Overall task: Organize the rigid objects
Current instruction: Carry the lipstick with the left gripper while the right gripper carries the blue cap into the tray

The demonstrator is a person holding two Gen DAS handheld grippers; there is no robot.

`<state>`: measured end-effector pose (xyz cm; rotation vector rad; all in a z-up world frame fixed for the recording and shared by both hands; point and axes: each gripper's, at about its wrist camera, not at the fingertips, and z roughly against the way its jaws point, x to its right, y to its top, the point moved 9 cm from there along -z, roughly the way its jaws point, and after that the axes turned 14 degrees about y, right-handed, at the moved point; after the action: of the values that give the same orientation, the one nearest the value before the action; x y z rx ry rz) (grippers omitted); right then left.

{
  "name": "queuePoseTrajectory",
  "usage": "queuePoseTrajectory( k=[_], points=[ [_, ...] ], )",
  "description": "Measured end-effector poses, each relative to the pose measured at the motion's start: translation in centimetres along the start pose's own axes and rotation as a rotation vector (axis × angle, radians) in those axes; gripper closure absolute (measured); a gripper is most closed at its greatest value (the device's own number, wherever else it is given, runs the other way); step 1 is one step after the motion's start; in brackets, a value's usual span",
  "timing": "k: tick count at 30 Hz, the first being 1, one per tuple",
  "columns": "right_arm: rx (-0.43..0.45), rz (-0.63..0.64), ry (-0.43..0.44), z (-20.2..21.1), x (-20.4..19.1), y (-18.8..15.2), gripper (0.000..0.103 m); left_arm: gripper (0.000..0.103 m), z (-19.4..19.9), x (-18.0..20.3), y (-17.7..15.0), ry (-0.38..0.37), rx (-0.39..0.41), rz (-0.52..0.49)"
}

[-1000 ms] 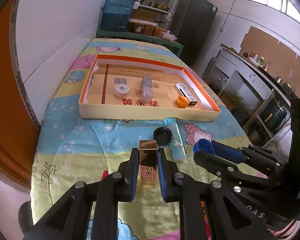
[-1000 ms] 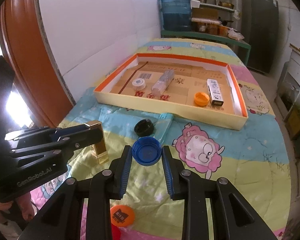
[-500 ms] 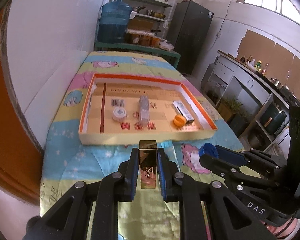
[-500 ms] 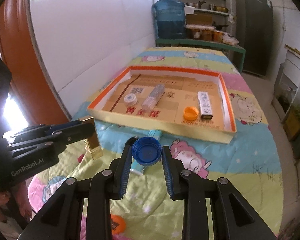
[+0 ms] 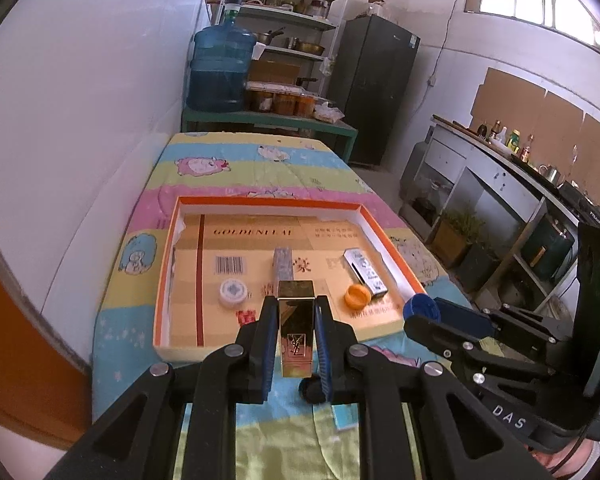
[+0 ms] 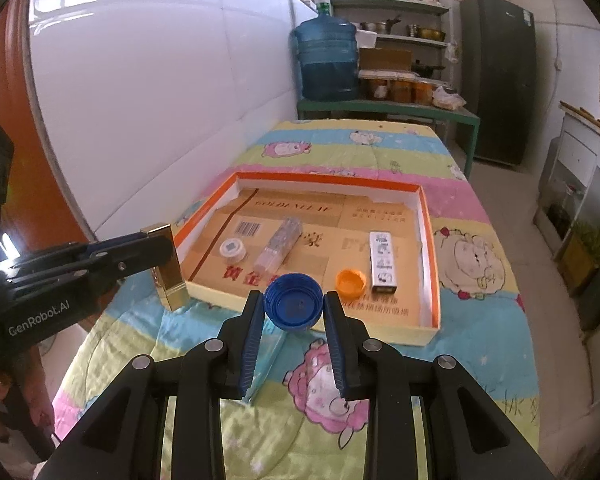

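Both held things hang above the near edge of the orange-rimmed tray (image 5: 166,280) on the bed, ready to join the pieces inside: the left gripper (image 5: 296,334) fingers clench a gold lipstick case (image 5: 296,334) upright, the right gripper (image 6: 294,308) fingers pinch a blue bottle cap (image 6: 294,302) by its rim

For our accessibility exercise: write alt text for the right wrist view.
The right gripper holds a blue cap before a shallow box on a cartoon-print blanket. At left, the left gripper holds a gold case.
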<state>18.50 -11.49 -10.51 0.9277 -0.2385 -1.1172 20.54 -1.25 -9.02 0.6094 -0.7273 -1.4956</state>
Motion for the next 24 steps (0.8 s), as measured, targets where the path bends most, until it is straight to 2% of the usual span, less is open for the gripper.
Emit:
queuePoseTrajectory(
  k=[24],
  points=[
    [-0.030,-0.002,0.007,-3.9,3.3,3.9,0.072,0.085,-5.0,-0.1,4.4,0.054,-0.024,-0.032]
  ],
)
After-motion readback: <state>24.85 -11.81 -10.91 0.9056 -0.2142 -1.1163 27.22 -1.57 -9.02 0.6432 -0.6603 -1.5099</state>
